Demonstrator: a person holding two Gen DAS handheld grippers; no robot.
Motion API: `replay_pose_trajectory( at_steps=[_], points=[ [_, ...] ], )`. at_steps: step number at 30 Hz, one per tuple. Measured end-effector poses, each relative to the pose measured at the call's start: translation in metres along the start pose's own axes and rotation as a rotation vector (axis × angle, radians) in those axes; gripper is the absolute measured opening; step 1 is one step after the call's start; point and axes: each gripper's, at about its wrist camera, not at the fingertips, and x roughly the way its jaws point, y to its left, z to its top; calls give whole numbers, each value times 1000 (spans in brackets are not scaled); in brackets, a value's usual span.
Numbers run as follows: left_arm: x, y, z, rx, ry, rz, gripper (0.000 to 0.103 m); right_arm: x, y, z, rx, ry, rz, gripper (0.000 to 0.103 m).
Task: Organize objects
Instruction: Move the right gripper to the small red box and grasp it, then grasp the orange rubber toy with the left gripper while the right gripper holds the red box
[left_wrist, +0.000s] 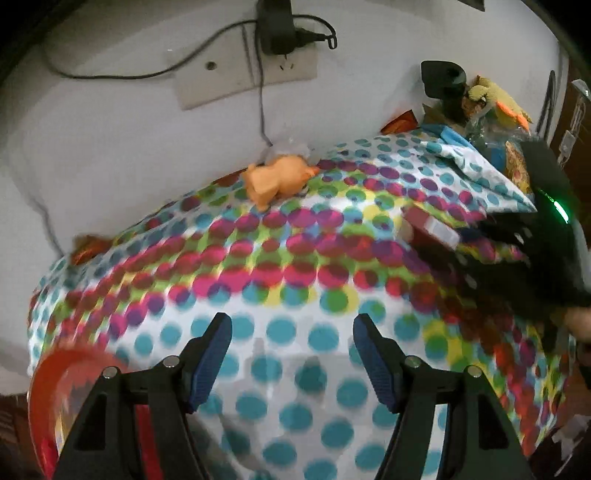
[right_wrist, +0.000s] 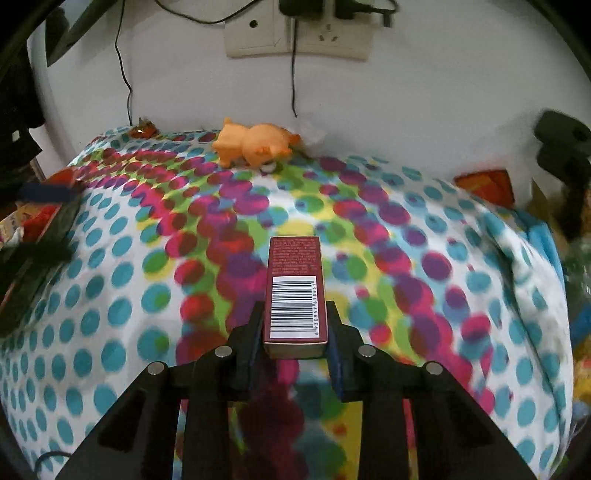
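A dark red carton with a barcode (right_wrist: 295, 295) is clamped by its near end in my right gripper (right_wrist: 295, 325), which is shut on it just above the polka-dot cloth (right_wrist: 110, 295). From the left wrist view the same carton (left_wrist: 432, 229) and right gripper (left_wrist: 461, 240) show blurred at the right. My left gripper (left_wrist: 291, 332) is open over the cloth (left_wrist: 295, 258) with nothing between its blue pads (left_wrist: 207, 369). It appears as a dark blur at the left edge of the right wrist view (right_wrist: 48, 221). An orange toy pig (left_wrist: 277, 181) (right_wrist: 255, 144) lies by the wall.
A red bowl (left_wrist: 70, 373) sits at the cloth's lower left. Wall sockets (right_wrist: 295, 33) with plugs and hanging cables are behind. A black stand (left_wrist: 443, 81), a yellow plush toy (left_wrist: 487, 96) and mixed clutter crowd the right side. An orange packet (right_wrist: 487, 184) lies near the wall.
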Motion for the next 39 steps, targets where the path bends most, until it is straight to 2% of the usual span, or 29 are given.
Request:
replay_pose_trajectory(
  at_steps=[1,4,9,13,15,18,21,24,31,34,39],
  points=[
    [6,1,8,11,6,-23,71,-3,-2,-3,2,-2,4,28],
    [25,2,33,45,33,-47,82,-5,-5,-5,9,-2,17,29],
    [54,4,70,146,66,-31,82,-6,-6,-7,0,-1,24,34],
    [67,13,101,165,40,-41,82,-5,-4,-8,-1,-1,25,34],
    [75,15,112,199,28,-18,82,-5,-2,-8,-7,0,18,35],
    [91,13,121,297,53,29,82,-5,-3,-7,-1,-1,31,36],
    [106,13,125,348,105,16,82,-5,-2,-8,-1,-1,35,38],
    [118,20,131,351,137,7,82,-4,2,-7,-23,2,29,43],
    [143,30,128,318,191,5,84,-4,4,-6,-23,2,32,44],
    [142,39,128,249,171,-33,84,-4,4,-6,-20,2,33,44],
    [141,39,121,219,150,-48,78,-2,3,-9,-23,1,31,44]
  ],
)
